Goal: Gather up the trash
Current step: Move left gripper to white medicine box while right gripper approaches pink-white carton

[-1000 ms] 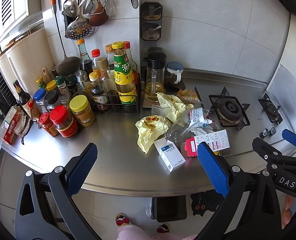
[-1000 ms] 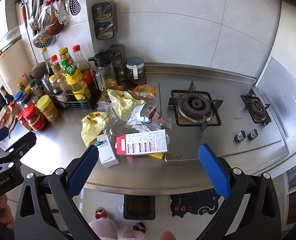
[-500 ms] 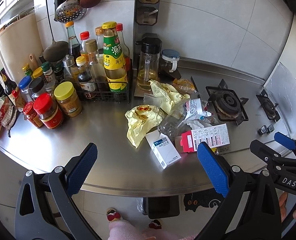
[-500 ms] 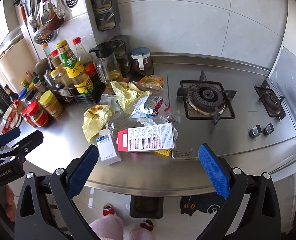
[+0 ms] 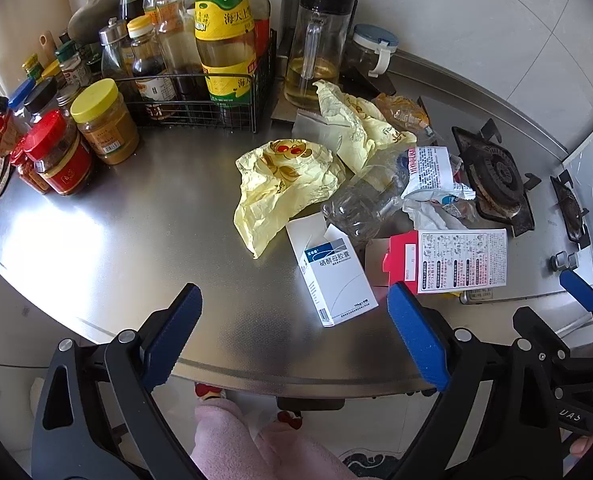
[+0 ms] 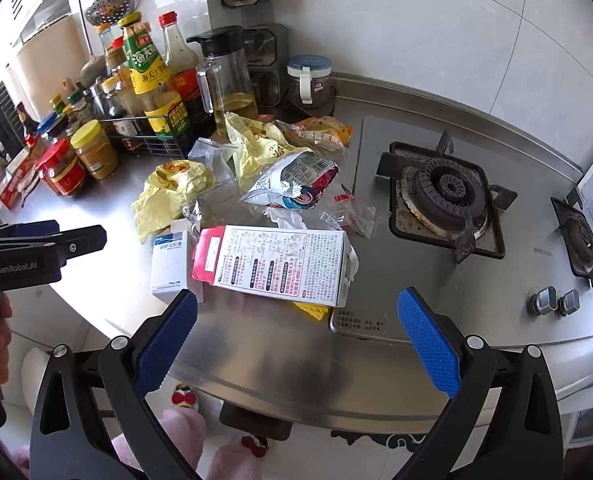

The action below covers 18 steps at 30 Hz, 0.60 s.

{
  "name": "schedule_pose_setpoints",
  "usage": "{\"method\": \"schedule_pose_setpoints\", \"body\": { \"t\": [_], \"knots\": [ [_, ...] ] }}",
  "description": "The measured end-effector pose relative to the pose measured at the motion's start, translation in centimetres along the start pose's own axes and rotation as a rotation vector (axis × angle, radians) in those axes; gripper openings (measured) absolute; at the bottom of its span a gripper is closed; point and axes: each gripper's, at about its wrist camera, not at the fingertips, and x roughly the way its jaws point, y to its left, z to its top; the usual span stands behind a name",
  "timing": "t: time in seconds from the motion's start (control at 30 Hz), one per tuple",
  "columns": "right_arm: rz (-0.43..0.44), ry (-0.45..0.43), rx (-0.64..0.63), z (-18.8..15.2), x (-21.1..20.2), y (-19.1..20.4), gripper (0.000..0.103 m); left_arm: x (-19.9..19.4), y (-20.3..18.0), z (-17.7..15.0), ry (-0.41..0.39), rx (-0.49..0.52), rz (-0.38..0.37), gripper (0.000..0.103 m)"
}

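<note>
A heap of trash lies on the steel counter (image 5: 108, 248). It holds a white-and-blue medicine box (image 5: 332, 276) (image 6: 170, 262), a red-and-white carton (image 5: 452, 262) (image 6: 276, 264), yellow crumpled wrappers (image 5: 284, 184) (image 6: 168, 192), a crushed clear plastic bottle (image 5: 360, 208) and a foil snack bag (image 6: 292, 182). My left gripper (image 5: 294, 338) is open and empty, just short of the medicine box. My right gripper (image 6: 296, 338) is open and empty, just short of the carton.
A wire rack of sauce bottles (image 5: 200, 96) and several jars (image 5: 104, 124) stand at the back left. An oil jug (image 5: 312, 52) stands behind the trash. The gas hob (image 6: 444, 196) lies to the right. The counter's front edge is under both grippers.
Both grippers have moved forward and down toward the trash heap, which now looks larger. Both stay open. The trash has not moved.
</note>
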Motion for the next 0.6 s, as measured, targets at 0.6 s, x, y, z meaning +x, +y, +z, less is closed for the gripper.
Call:
{"method": "schedule_pose_setpoints", "body": {
  "t": [0.6],
  "knots": [
    [-0.02, 0.019, -0.075, 0.5, 4.1, -2.3, 0.1, 8.8, -2.1, 0.4, 0.123, -0.025, 0.073, 0.084]
  ]
}}
